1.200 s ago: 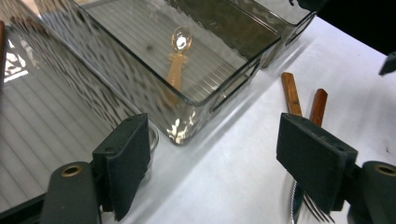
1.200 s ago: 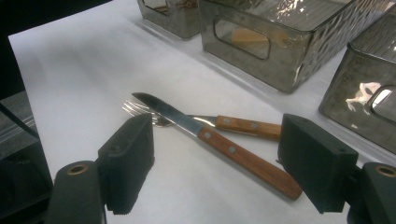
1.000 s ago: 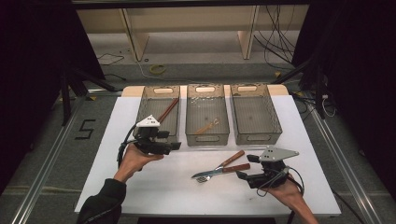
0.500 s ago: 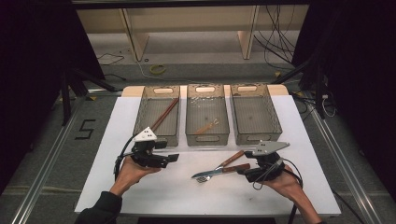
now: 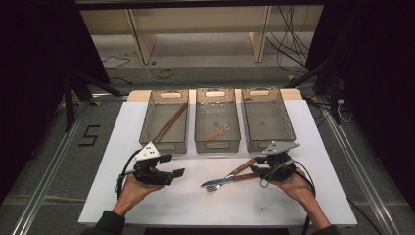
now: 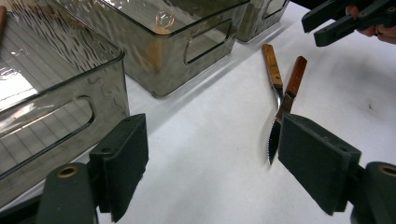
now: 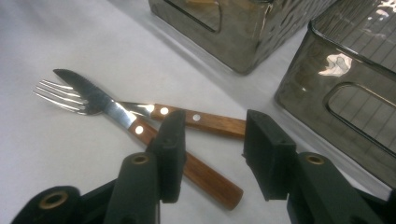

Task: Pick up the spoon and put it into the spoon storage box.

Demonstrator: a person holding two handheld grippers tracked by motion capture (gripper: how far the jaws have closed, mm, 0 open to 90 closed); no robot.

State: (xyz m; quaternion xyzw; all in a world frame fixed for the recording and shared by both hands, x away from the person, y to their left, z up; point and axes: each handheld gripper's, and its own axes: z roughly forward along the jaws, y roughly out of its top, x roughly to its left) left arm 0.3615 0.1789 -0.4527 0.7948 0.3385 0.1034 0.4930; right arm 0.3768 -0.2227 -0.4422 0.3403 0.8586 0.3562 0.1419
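Two grippers over the table, right gripper (image 7: 212, 154) half-closing around the knife (image 7: 140, 130) and fork (image 7: 187, 116) handles, left gripper (image 6: 212, 163) wide, empty.

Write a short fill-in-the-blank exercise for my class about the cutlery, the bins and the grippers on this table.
1. At the far side of the white table stand ____ clear bins in a row.
2. The knife lies crossed over a ____, both with wooden handles.
3. The left bin holds a pair of ____.
4. The right gripper has just been closing, its jaws astride the ____ handle of the fork, not yet pressing it.

Missing words: three; fork; chopsticks; wooden
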